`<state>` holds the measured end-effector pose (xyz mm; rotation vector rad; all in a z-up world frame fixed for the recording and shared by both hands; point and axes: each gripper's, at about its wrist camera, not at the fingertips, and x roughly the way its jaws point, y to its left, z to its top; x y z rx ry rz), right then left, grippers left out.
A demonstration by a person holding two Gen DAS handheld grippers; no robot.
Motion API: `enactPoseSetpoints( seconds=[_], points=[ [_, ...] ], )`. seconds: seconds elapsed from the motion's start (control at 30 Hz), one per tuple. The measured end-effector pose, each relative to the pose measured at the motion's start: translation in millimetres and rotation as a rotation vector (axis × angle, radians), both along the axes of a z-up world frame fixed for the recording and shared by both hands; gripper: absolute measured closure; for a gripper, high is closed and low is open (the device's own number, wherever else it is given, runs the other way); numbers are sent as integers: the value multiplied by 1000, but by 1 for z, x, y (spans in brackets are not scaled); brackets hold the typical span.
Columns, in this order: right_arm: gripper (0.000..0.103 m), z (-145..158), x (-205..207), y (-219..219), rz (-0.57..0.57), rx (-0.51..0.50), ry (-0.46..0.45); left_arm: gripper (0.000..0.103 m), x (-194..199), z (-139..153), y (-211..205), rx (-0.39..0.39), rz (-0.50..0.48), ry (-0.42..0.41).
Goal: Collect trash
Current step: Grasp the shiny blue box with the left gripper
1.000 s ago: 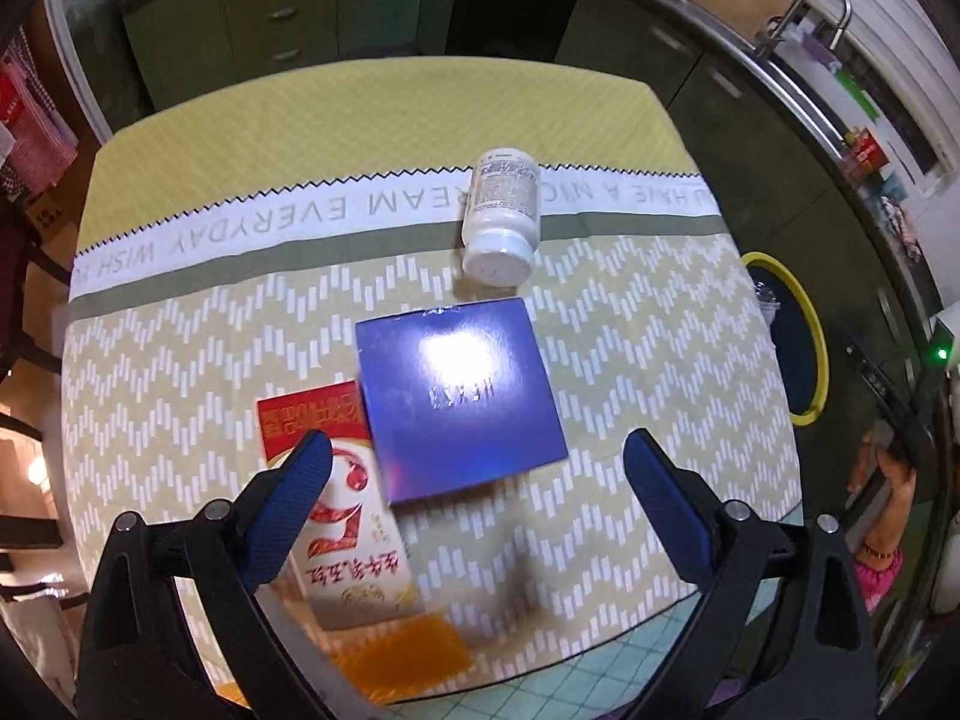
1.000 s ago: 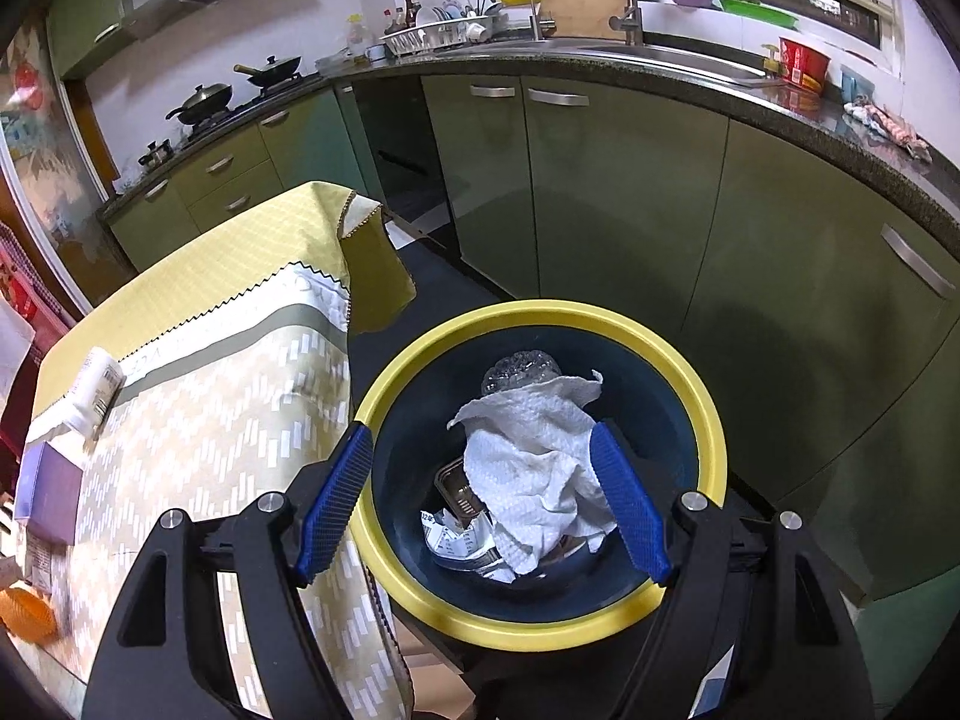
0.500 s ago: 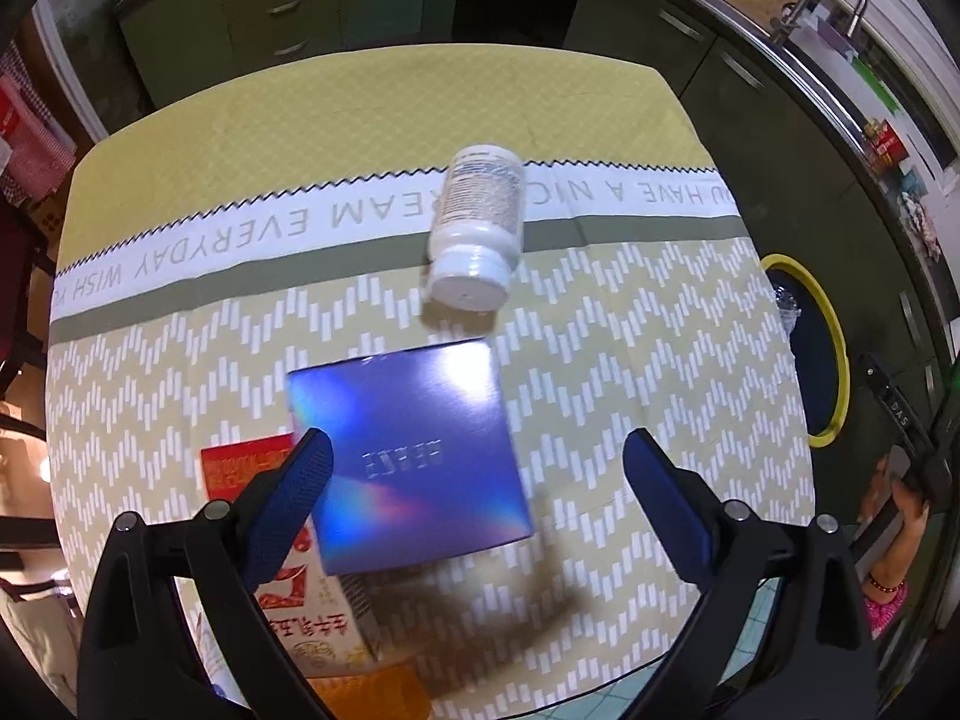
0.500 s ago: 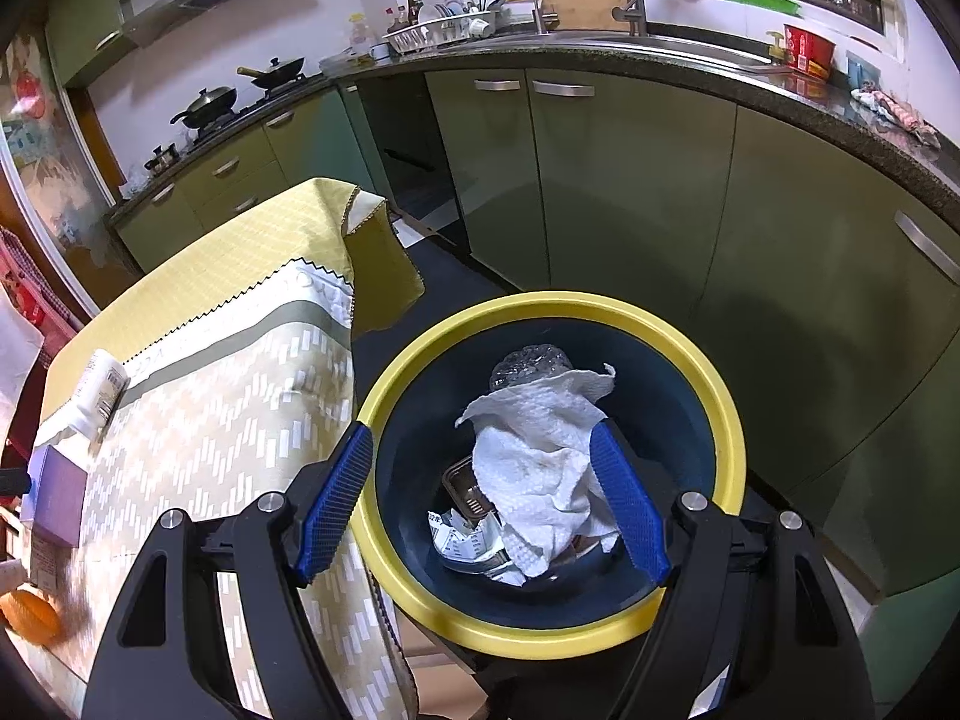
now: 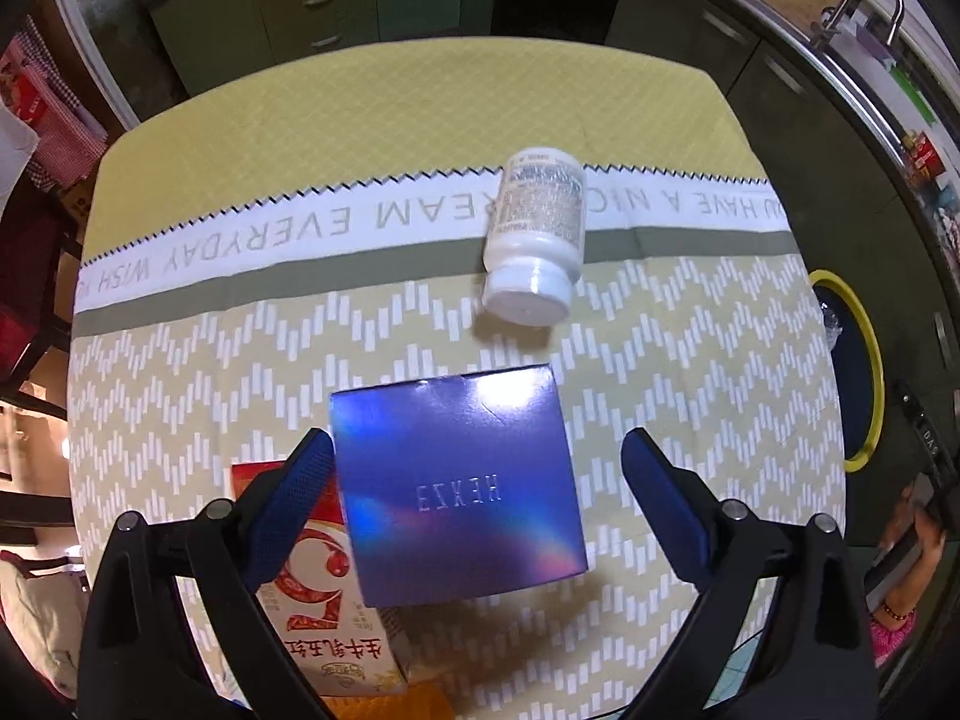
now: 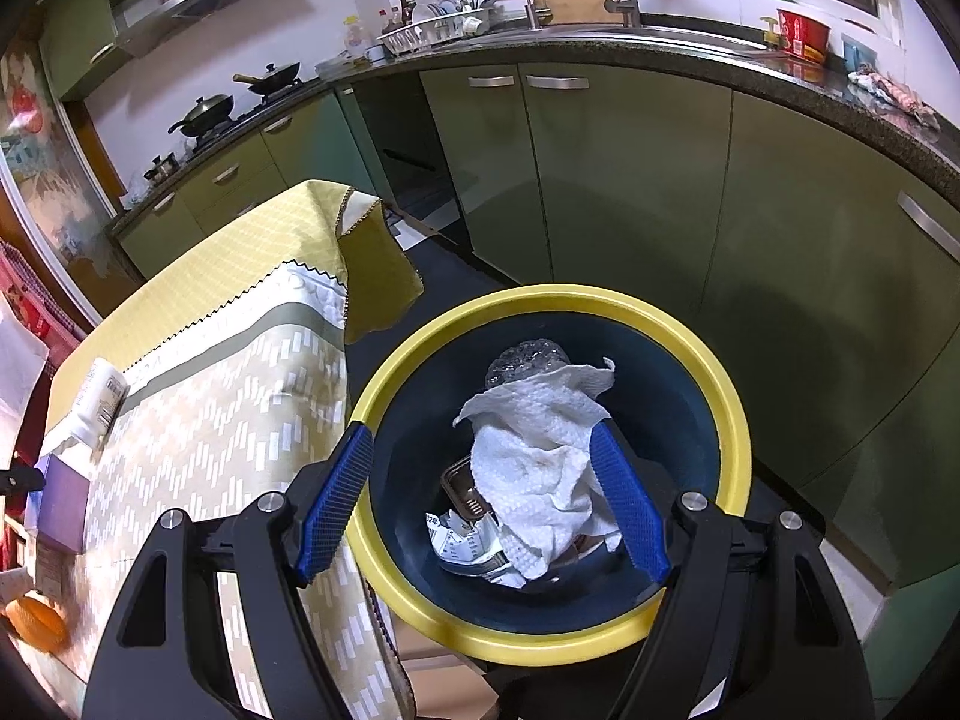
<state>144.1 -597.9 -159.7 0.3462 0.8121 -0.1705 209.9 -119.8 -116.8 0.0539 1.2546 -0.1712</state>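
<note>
A shiny purple box (image 5: 459, 489) lies on the table. My left gripper (image 5: 477, 501) is open above it, with the box between the fingers and its left edge close to the left finger. A white pill bottle (image 5: 537, 237) lies on its side beyond the box. A red and white carton (image 5: 321, 600) lies under the left finger. My right gripper (image 6: 480, 501) is open and empty over the yellow-rimmed bin (image 6: 729, 414), which holds a white paper towel (image 6: 540, 468) and other scraps. The box (image 6: 60, 501) and bottle (image 6: 99, 399) also show in the right wrist view.
The table wears a yellow patterned cloth (image 5: 420, 138). The bin (image 5: 864, 360) stands on the floor past the table's right edge. Green kitchen cabinets (image 6: 630, 180) and a counter ring the room. An orange object (image 6: 36, 621) lies at the table's near end.
My left gripper has moved forward and down over the purple box, which is now larger and between the fingers. My right gripper has stayed open over the bin.
</note>
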Motion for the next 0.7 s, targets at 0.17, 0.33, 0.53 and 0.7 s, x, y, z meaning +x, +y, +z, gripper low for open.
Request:
enactPoseSetpoints(
  seconds=[0.17, 0.33, 0.53, 0.7],
  points=[
    [29, -3, 1, 2, 6, 5, 2, 18, 2, -5, -13, 18, -33, 5],
    [29, -4, -1, 1, -1, 10, 0, 20, 1, -18, -32, 42, -77, 37],
    [29, -6, -3, -2, -5, 17, 3, 20, -10, -37, -52, 59, -130, 77],
    [29, -10, -3, -7, -11, 27, 6, 29, -20, -49, -58, 80, -145, 83]
  ],
)
